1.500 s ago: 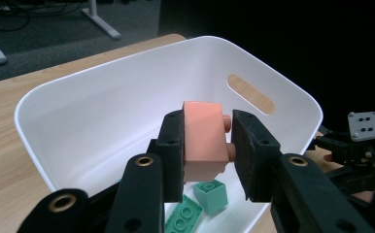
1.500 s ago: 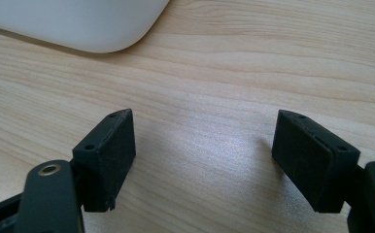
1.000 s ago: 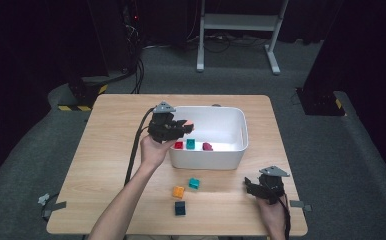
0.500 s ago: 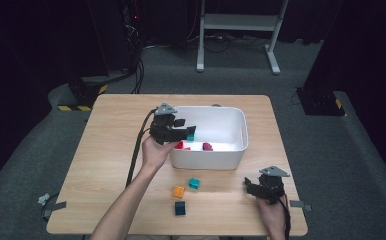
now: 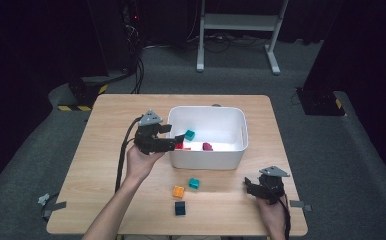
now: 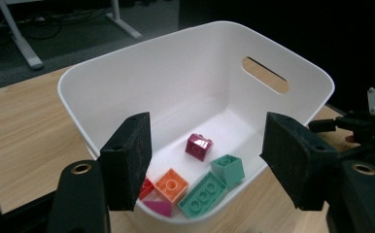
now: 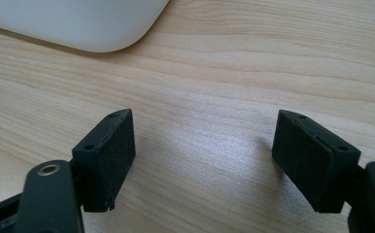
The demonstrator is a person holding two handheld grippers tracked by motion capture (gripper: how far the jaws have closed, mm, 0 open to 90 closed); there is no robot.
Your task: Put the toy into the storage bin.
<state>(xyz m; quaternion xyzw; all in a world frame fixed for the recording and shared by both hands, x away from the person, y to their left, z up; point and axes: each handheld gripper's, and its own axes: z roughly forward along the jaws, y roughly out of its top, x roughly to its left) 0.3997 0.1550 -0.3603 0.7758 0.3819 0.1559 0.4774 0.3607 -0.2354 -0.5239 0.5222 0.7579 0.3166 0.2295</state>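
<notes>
A white bin [image 5: 237,118] stands on the wooden table [image 5: 101,160]. My left gripper [image 5: 175,139] hovers at the bin's left rim. Its jaws have just been opening and now stand open, with nothing between the pads. In the left gripper view the left gripper [image 6: 207,145] looks into the bin [image 6: 127,82] at a maroon block [image 6: 198,145], an orange block [image 6: 171,184], a long teal block [image 6: 202,195], a small teal block [image 6: 228,167] and a pink piece [image 6: 159,207]. My right gripper [image 5: 251,188] rests open, low over the table near its front right; the right gripper [image 7: 202,126] has bare wood between its pads.
Three loose blocks lie in front of the bin: teal [image 5: 194,183], orange [image 5: 178,191] and dark teal [image 5: 180,208]. A corner of the bin [image 7: 78,24] lies just ahead of the right gripper. Cables trail from both grippers toward the table's front edge.
My left gripper has drawn back leftward from over the bin to its left rim, and its jaws have gone from shut to open. The right gripper has stayed put.
</notes>
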